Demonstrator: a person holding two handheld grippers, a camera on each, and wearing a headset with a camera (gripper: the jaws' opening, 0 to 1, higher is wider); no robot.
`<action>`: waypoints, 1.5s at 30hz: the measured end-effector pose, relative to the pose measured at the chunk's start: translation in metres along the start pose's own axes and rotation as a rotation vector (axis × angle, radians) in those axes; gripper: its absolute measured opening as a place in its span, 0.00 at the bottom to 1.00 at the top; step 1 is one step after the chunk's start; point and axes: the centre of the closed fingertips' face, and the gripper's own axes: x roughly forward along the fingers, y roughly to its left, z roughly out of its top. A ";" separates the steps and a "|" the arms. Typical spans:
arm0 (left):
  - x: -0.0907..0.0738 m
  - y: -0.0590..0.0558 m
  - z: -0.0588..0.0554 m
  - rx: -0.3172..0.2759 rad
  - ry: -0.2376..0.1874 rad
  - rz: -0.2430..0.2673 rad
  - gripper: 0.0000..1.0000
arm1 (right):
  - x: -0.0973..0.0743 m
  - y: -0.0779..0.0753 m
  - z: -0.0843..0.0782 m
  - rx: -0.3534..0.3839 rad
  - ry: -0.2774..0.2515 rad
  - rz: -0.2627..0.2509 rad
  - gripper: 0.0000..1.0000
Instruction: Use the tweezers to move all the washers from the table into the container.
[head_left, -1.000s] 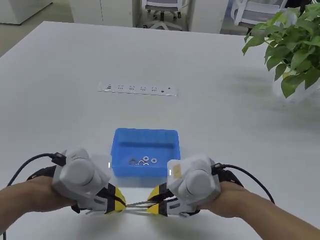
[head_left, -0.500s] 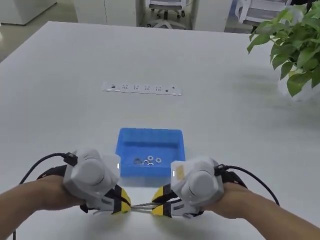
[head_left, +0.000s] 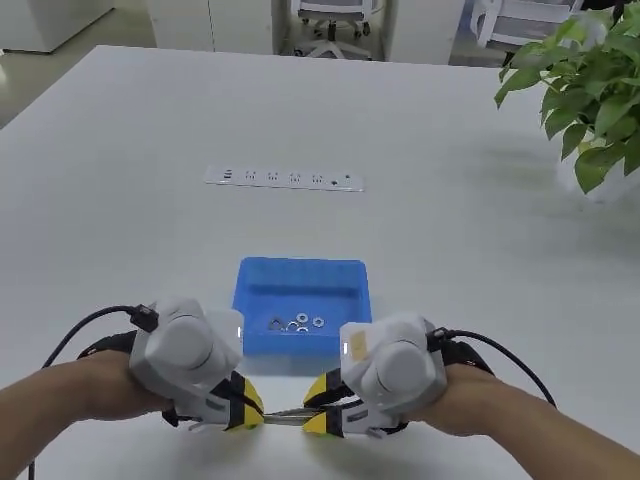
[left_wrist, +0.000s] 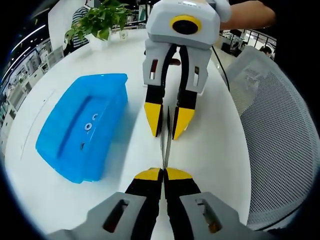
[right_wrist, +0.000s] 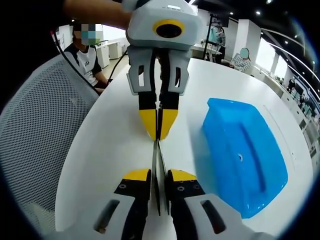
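A blue container (head_left: 300, 267) sits on the white table just beyond both grippers, with several washers (head_left: 300, 322) lying inside it. Thin metal tweezers (head_left: 285, 413) bridge the gap between the grippers, which face each other near the table's front edge. My left gripper (head_left: 255, 412) is shut on one end of the tweezers (left_wrist: 165, 145). My right gripper (head_left: 312, 420) is closed around the other end, where the two blades (right_wrist: 156, 155) spread apart. From the left gripper (left_wrist: 164, 174) the container (left_wrist: 75, 165) lies to the left and holds washers (left_wrist: 90, 122). From the right gripper (right_wrist: 158, 176) the container (right_wrist: 215, 150) is on the right.
A white power strip (head_left: 285, 179) lies across the table's middle. A potted plant (head_left: 590, 80) stands at the far right. Office chairs (head_left: 330, 20) stand beyond the far edge, and a mesh chair (left_wrist: 280, 125) is close behind the front edge.
The head camera shifted slightly. My left gripper edged a little toward the right one a second ago; since half a second ago both have held still on the tweezers.
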 end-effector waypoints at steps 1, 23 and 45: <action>0.000 0.000 0.000 0.001 0.001 0.000 0.05 | 0.000 0.000 0.000 0.002 0.000 0.000 0.17; -0.035 0.010 0.014 -0.111 -0.150 0.107 0.24 | -0.041 -0.016 0.020 0.091 -0.105 -0.183 0.40; -0.092 0.014 0.038 -0.200 -0.379 0.303 0.63 | -0.117 -0.033 0.001 0.297 -0.220 -0.437 0.68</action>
